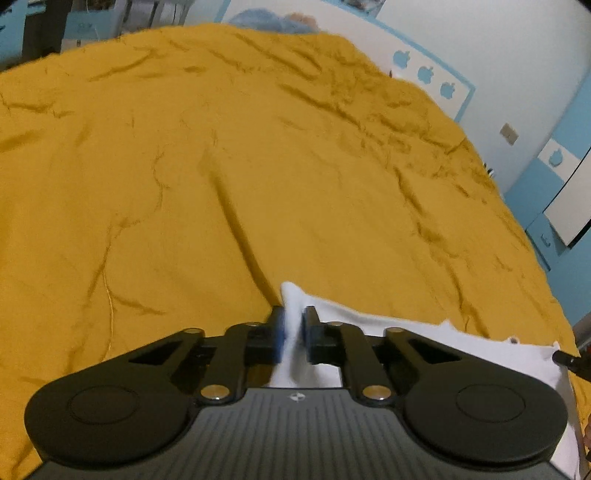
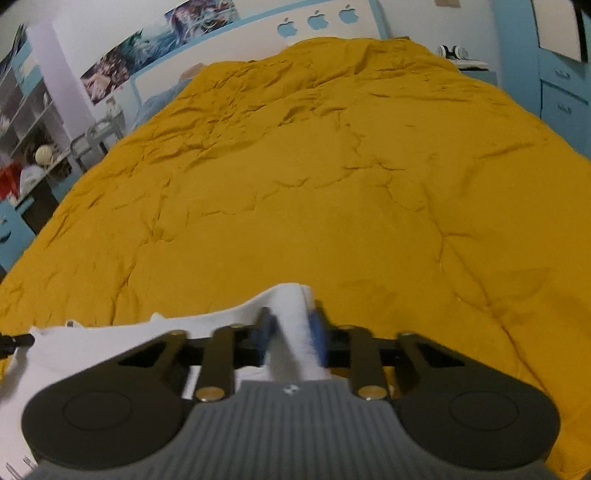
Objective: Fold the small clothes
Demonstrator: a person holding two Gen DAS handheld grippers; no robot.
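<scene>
One white garment (image 1: 424, 332) lies at the near edge of the bed, on its mustard-yellow cover (image 1: 258, 166). Two tools hold it, one at each end. The left tool (image 1: 293, 328) has its two blue pads (image 1: 281, 330) pinched narrow on a raised fold of the white cloth, near the garment's left end. The right tool (image 2: 291, 328) is likewise clamped on one bunched fold of the same garment (image 2: 110, 343) at its right end, two blue pads (image 2: 317, 332) pressing the cloth. The fabric stretches between them along the bed's near edge. Each view catches the other tool's dark tip at the garment's far corner. Three blue apple cut-outs (image 2: 317, 20) mark the headboard at the bed's far edge
</scene>
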